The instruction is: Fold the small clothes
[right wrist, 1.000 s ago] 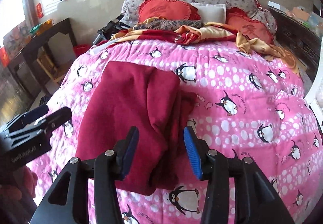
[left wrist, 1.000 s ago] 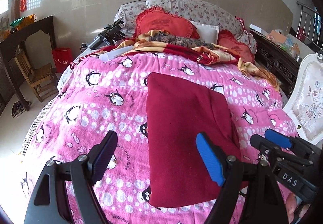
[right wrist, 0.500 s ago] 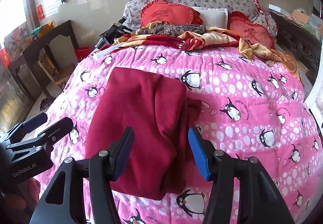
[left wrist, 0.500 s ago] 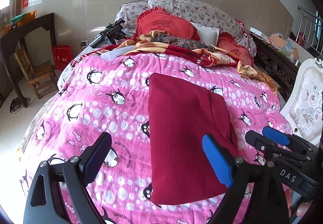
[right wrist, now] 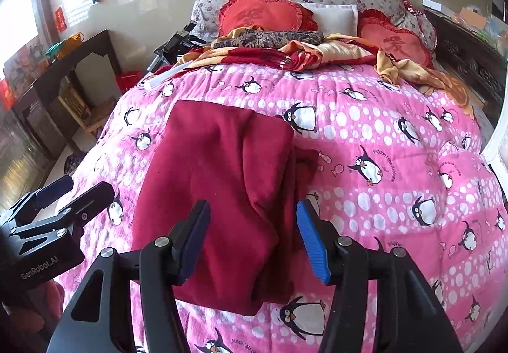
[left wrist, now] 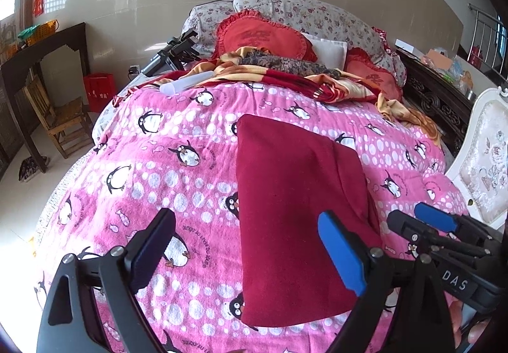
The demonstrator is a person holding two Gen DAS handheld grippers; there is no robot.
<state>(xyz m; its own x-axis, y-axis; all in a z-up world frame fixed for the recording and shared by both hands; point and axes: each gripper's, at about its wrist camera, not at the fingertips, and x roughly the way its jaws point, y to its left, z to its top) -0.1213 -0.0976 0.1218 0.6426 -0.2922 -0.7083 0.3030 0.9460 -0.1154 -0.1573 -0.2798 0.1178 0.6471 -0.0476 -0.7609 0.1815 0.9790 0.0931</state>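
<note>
Through the left wrist camera I see my left tongs standing wide apart, with nothing between the pads. Its dark left pad hangs over the pink penguin blanket, and its blue right pad sits in front of the near right part of the dark red garment. I cannot tell whether that pad touches the cloth. The garment lies folded into a tall rectangle on the blanket, a little right of the middle of the bed, with a smooth top face and a straight near edge. At the far right of this view I can make out my right tongs, pointing in toward the garment's right edge. Beyond the garment, a red and yellow blanket is bunched at the head of the bed, in front of red heart-shaped pillows.

Through the right wrist camera my right tongs are apart, clamped on nothing. The near right part of the garment shows in the gap between the pads, and both pads look clear of it. From here the garment's right side is rumpled, with a loose layer sticking out past the folded edge. My left tongs show at the left edge, just beside the garment's left side, over the penguin blanket.
</note>
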